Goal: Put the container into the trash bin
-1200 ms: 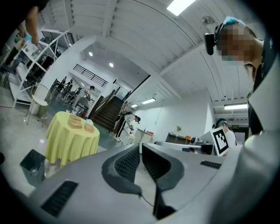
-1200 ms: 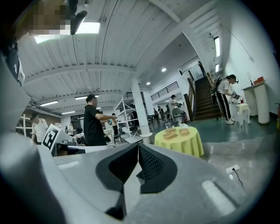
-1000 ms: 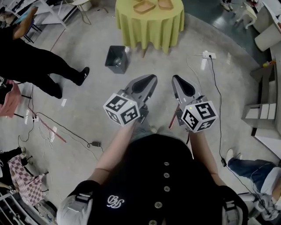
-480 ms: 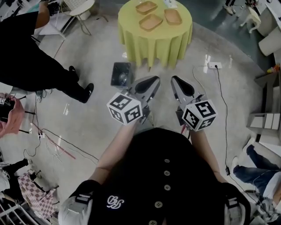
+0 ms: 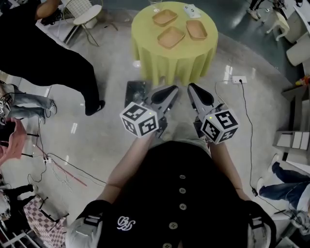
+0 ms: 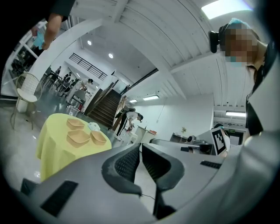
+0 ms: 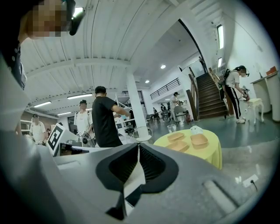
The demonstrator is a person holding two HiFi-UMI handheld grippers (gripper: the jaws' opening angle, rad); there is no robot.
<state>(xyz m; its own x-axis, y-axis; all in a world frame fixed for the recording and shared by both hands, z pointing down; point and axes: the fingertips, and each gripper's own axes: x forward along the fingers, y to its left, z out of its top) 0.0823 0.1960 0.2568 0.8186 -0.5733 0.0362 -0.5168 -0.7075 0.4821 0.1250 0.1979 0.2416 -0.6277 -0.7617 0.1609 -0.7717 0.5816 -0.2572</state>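
Observation:
Three tan containers lie on a round table with a yellow-green cloth (image 5: 145, 43): one (image 5: 164, 17) at the back, one (image 5: 171, 37) in front, one (image 5: 197, 29) to the right. The same containers (image 6: 78, 139) (image 7: 199, 140) show in both gripper views, some way ahead of the jaws. A dark grey trash bin (image 5: 136, 91) stands on the floor before the table, partly hidden by my left gripper (image 5: 173, 89). That gripper (image 6: 141, 146) is shut and empty. My right gripper (image 5: 190, 87) (image 7: 138, 146) is shut and empty too, beside it.
A person in black (image 5: 48, 53) stands at the left, with a white chair (image 5: 87, 14) behind. A power strip (image 5: 239, 79) and its cable lie on the floor to the right. Shelving (image 5: 295, 140) lines the right edge. More cables (image 5: 58, 164) trail at lower left.
Both grippers have moved forward together; the table and the bin now lie nearer, and the bin has slid behind the left gripper. Both jaws stay shut. The person at left has shifted.

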